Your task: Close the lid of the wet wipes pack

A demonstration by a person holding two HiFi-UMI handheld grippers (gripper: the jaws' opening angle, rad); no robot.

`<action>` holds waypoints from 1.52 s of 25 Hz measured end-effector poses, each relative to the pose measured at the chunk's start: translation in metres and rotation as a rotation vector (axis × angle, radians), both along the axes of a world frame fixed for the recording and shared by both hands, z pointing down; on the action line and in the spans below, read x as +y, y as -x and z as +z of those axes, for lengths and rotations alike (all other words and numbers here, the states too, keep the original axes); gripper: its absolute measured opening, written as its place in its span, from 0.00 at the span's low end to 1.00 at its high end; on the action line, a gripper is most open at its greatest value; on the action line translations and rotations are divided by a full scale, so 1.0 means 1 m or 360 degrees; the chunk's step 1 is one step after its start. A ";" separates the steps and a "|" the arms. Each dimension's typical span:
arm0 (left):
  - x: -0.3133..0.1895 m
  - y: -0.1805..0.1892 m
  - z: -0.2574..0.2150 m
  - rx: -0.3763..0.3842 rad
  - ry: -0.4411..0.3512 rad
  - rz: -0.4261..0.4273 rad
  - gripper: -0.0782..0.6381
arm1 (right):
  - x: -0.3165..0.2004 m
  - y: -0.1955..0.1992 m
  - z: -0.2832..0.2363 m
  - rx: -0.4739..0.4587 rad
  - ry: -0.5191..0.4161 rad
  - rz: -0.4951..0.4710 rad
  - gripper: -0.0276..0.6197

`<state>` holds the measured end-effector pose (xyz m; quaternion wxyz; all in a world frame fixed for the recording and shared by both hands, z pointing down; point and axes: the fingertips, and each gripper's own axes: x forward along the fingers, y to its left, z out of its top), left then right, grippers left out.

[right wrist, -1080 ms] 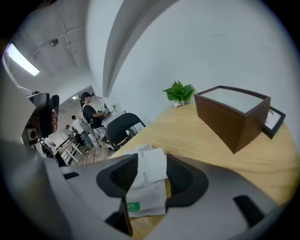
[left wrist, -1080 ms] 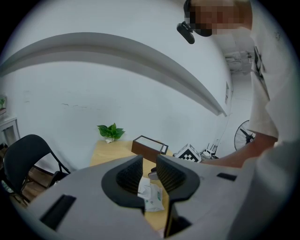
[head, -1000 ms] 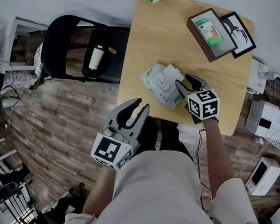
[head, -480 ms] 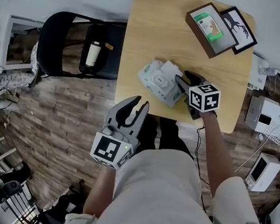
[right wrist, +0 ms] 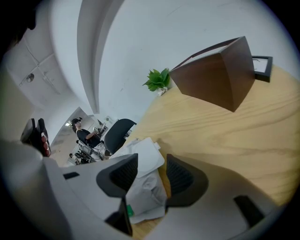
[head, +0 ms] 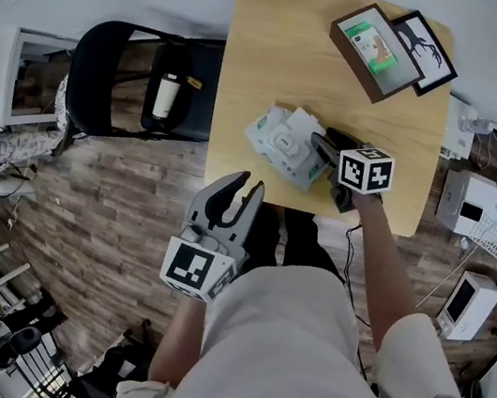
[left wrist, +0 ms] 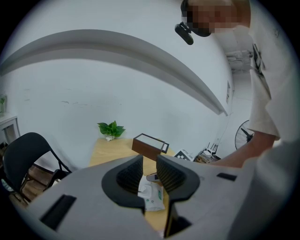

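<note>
Though rumpled, white wet wipes pack [head: 277, 146], flip lid [right wrist: 145, 158] up.

Crinkly plastic wipes pack [head: 282, 145] on matt (pale, grained) wooden table [head: 272, 64].

The left gripper [head: 240, 185] and right gripper [head: 326, 140] are grey with black ribbed pads [left wrist: 128, 175]. Each carries a black-and-white marker cube [head: 366, 171]. The shirt [head: 299, 345] is pale and short-sleeved.

Pale green-white wet wipes pack [head: 281, 147] — flat on table [head: 275, 46], lid [right wrist: 143, 159] open.
</note>
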<state>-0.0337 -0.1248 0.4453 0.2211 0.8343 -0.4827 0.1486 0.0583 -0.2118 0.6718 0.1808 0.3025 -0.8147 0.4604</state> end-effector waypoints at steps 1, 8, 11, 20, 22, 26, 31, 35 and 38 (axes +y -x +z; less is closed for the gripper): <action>0.001 0.001 0.000 -0.0001 0.0001 -0.0004 0.22 | 0.001 0.001 0.000 -0.0015 0.0012 0.0007 0.32; 0.004 0.003 -0.001 -0.0004 -0.0007 -0.0016 0.23 | 0.000 0.002 -0.001 -0.0085 0.0066 0.0056 0.30; 0.005 0.004 -0.001 -0.0005 -0.0005 -0.0019 0.22 | -0.001 0.000 -0.003 -0.0086 0.0060 0.0065 0.27; 0.005 0.003 -0.003 -0.0004 -0.0015 -0.0017 0.22 | -0.005 -0.005 -0.010 -0.0094 0.0028 0.0086 0.20; 0.006 0.002 -0.003 -0.0003 -0.0020 -0.0015 0.22 | -0.005 -0.006 -0.011 -0.0096 0.0022 0.0093 0.18; 0.006 -0.001 -0.005 -0.0002 -0.0027 -0.0009 0.22 | -0.006 -0.009 -0.014 -0.0095 0.0004 0.0098 0.14; 0.008 -0.001 -0.007 -0.0003 -0.0037 -0.0004 0.22 | -0.007 -0.011 -0.018 -0.0090 -0.0020 0.0097 0.09; 0.008 -0.003 -0.008 -0.0002 -0.0046 -0.0001 0.22 | -0.007 -0.011 -0.022 -0.0080 -0.0048 0.0082 0.06; 0.006 -0.003 -0.010 0.0002 -0.0059 0.0000 0.22 | -0.007 -0.011 -0.024 -0.0054 -0.0074 0.0062 0.05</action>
